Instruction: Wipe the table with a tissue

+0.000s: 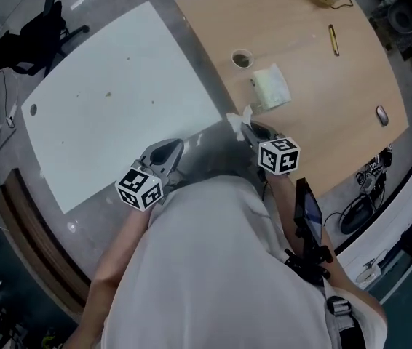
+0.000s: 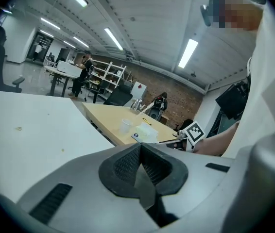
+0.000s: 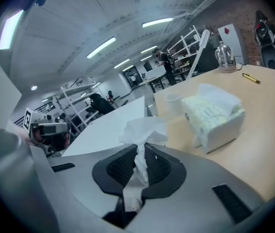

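**Tissue pinched in my right jaws**

My right gripper (image 3: 138, 166) is clenched on a crumpled white paper tissue (image 3: 142, 130). It sticks up between my black pads, at the gap between the white rectangular table (image 1: 119, 100) and the light wooden table (image 1: 322, 122). On the wood beyond sits a pale soft pack of tissues (image 3: 215, 115), with a small paper cup (image 1: 242, 59) further back. My left gripper (image 2: 140, 166) has its jaws pressed together on nothing, by the white table's near edge.

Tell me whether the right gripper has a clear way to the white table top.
Probably yes. The right gripper, shut on the crumpled white tissue, hangs at the edge of the light wooden table beside the white table top. Nothing stands between them, and the left gripper sits off that path.
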{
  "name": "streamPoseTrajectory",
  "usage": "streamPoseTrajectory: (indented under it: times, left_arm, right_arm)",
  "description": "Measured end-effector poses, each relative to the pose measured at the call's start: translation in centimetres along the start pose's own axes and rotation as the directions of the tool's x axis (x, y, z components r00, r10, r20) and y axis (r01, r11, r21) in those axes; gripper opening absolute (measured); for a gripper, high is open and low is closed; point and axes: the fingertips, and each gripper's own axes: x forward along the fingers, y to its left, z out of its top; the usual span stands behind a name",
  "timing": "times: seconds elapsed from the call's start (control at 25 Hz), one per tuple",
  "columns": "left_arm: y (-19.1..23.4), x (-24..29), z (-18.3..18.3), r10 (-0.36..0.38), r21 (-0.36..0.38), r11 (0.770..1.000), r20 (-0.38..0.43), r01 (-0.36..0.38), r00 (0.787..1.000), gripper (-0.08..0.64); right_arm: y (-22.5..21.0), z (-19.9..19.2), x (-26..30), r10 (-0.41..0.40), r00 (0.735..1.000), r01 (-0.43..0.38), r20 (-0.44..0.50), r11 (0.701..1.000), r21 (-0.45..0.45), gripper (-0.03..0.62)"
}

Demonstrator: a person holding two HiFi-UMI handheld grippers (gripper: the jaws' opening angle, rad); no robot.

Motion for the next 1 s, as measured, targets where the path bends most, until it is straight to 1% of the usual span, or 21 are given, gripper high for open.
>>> streamPoseTrajectory:
  times: [0.16, 0.28, 0.44, 0.56, 0.8, 0.88, 1.0]
  left_arm:
    - [2.0, -3.5, -0.3, 0.045, -0.025, 0.999, 0.043, -0.044, 0.998, 0.006]
    - [3.8, -6.1, -0.7, 0.096, -0.049, 0.995, 0.082, -0.092, 0.992, 0.006]
    - [6.0, -10.1, -1.6, 0.143, -0.075, 0.988, 0.107, -0.136, 0.984, 0.006]
    - [7.6, -12.5, -1.9, 0.191, -0.097, 0.979, 0.145, -0.178, 0.971, 0.006]
    - [10.0, -18.0, -2.7, 0.242, -0.122, 0.967, 0.175, -0.223, 0.954, 0.006]
    - [10.2, -18.9, -3.1, 0.245, -0.129, 0.966, 0.185, -0.224, 0.952, 0.006]
    - [10.5, -20.0, -3.4, 0.243, -0.137, 0.966, 0.201, -0.218, 0.949, 0.006]
  right_arm:
    - [3.7, 0.8, 1.8, 0.06, 0.998, -0.061, -0.019, 0.998, -0.031, 0.04]
    - [6.2, 1.4, 3.7, 0.095, 0.994, -0.099, -0.05, 0.991, -0.086, 0.04]
    - [9.6, 1.3, 5.3, 0.109, 0.991, -0.118, -0.073, 0.984, -0.131, 0.04]
    - [11.5, 2.0, 6.7, 0.126, 0.988, -0.141, -0.092, 0.974, -0.18, 0.041]
    - [15.8, 1.7, 8.9, 0.127, 0.987, -0.148, -0.1, 0.958, -0.245, 0.041]
    - [16.5, 1.6, 9.2, 0.126, 0.988, -0.145, -0.091, 0.955, -0.257, 0.041]
    - [17.3, 1.6, 9.6, 0.102, 0.991, -0.123, -0.087, 0.952, -0.28, 0.041]
